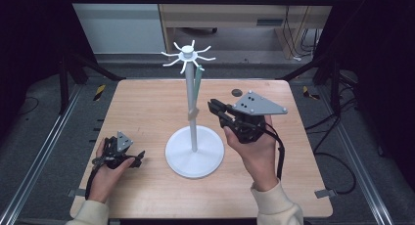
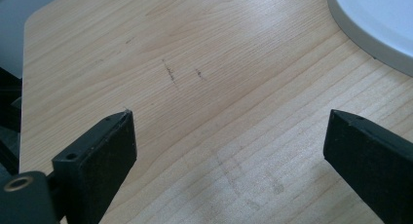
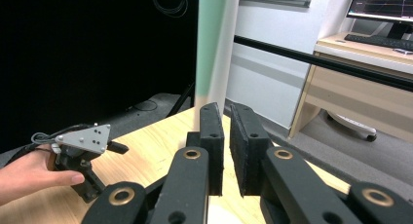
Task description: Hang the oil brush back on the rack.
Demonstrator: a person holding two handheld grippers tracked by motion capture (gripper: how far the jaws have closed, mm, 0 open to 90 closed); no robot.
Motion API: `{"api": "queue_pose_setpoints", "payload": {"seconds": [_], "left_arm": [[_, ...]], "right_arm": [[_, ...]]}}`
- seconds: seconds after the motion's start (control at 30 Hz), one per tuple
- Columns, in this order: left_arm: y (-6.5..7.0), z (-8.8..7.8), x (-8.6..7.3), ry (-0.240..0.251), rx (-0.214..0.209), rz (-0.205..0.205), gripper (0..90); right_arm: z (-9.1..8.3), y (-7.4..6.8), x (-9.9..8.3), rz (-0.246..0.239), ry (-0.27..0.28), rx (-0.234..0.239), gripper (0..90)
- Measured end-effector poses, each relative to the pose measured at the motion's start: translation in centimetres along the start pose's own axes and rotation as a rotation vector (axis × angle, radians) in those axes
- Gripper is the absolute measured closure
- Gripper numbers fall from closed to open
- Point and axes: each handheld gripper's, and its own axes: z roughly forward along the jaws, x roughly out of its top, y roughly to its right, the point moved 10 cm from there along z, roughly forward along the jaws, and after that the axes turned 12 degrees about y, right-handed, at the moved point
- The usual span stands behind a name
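So there's a white stand (image 1: 194, 137) sitting roughly mid-worktop (image 1: 147, 107): a round flat base, a thin upright pole, and a little crown of curved hooks fanning out at the top like a spider. Hanging from one of those hooks is a long slim strip (image 1: 196, 90), pale green up top and fading to a whitish, beige-ish lower end, dangling right alongside the pole. In the right gripper view it's a blurry green-to-white column (image 3: 213, 48) just past the jaw tips. The right hand-held gripper (image 1: 215, 109) is held up off the worktop to the right of the pole, pointing at the strip's lower end, jaws nearly closed with just a slim gap between them and nothing pinched in there. The left hand-held gripper (image 1: 139, 159) rests low on the worktop, left of the stand's base, jaws spread wide and empty; its own view just looks at bare wood grain with the edge of the white base (image 2: 375, 24) in the corner. A small dark disc (image 1: 237, 92) sits on the far side of the worktop.
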Motion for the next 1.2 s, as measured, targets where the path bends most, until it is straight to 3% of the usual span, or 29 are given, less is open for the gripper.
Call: {"api": "queue_pose_setpoints", "payload": {"seconds": [0.2, 0.5, 0.8, 1.03, 1.2], "left_arm": [[0.0, 0.0, 0.0, 0.003, 0.001, -0.004, 4.7], [0.0, 0.0, 0.1, 0.003, -0.002, -0.001, 4.7], [0.0, 0.0, 0.0, 0.003, -0.001, -0.004, 4.7], [0.0, 0.0, 0.0, 0.003, -0.003, -0.006, 4.6], [0.0, 0.0, 0.0, 0.002, -0.004, -0.007, 4.6]], "right_arm": [[-0.5, 0.4, 0.0, -0.006, -0.003, -0.011, 84.2], [-1.7, 3.1, -1.4, -0.019, -0.054, -0.104, 78.1], [-1.9, 4.9, -2.3, -0.015, -0.068, -0.196, 54.1], [-1.9, 5.6, -2.5, -0.012, -0.073, -0.222, 37.2], [-1.9, 6.7, -3.0, -0.041, -0.079, -0.269, 20.8]]}}
